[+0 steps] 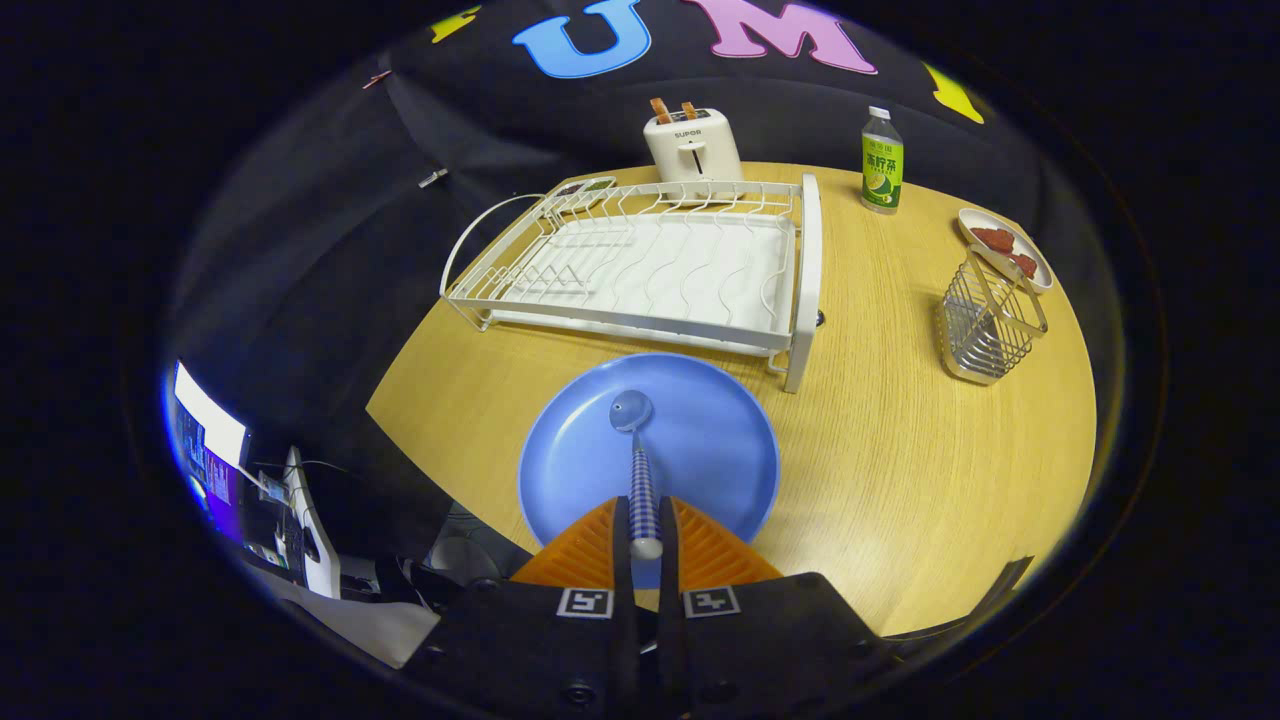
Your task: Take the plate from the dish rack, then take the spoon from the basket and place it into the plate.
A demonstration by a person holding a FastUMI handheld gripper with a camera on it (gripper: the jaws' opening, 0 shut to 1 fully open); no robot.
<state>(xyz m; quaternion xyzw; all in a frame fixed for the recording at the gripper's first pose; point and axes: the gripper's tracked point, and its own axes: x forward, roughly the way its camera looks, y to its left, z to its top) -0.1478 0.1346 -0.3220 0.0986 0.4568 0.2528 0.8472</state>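
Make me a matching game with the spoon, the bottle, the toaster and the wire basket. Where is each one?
Things:
1. spoon
2. bottle
3. toaster
4. wire basket

Places:
A. behind the dish rack, by the wall
B. next to the small dish of red food
C. handle pinched in the jaws, bowl over the blue plate
D. standing alone past the rack's right end

Pairs: 1-C, 2-D, 3-A, 4-B
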